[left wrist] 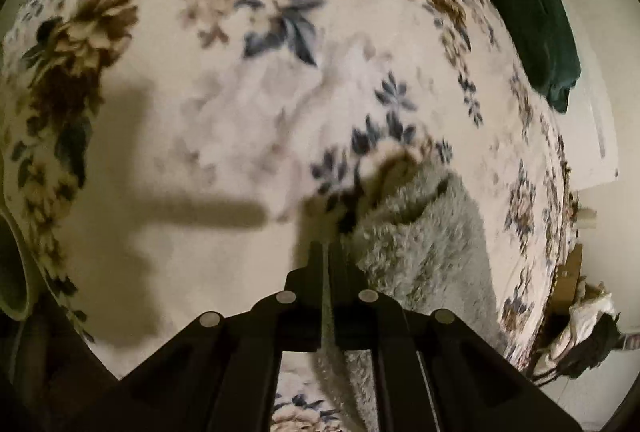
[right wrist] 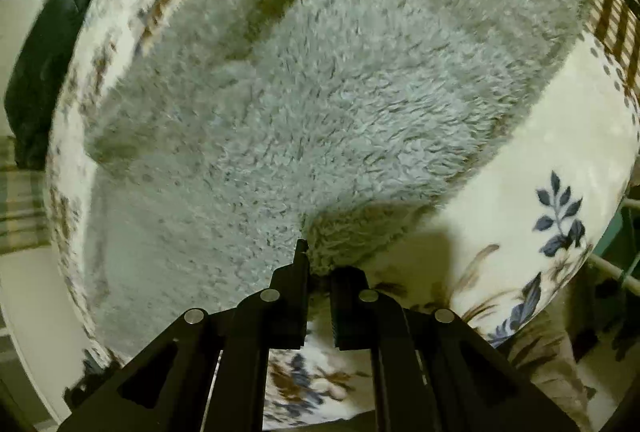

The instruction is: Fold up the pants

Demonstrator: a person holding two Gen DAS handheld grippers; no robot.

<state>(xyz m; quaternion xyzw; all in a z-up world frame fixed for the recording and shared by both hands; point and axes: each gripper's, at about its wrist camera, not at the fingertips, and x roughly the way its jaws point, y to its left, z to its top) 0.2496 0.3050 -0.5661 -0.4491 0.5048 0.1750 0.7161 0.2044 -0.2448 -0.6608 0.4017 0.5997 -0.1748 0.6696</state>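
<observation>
Left tongs (left wrist: 326, 252) clenched on pants (left wrist: 424, 244) edge; right tongs (right wrist: 318, 264) pinching pants (right wrist: 320, 91) corner; fleece spread on floral bed (left wrist: 200, 111); mid-fold step, likely; next: carry both gripped edges across evenly, align, release.

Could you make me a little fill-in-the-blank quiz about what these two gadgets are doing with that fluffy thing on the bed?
1. The fluffy grey pants lie on a blanket printed with ____.
2. The left gripper is ____ on an edge of the pants.
3. The right gripper pinches the pants' ____ fabric.
4. At the bed's far edge lies a dark ____ garment.

Missing words: flowers; shut; grey; green
</observation>
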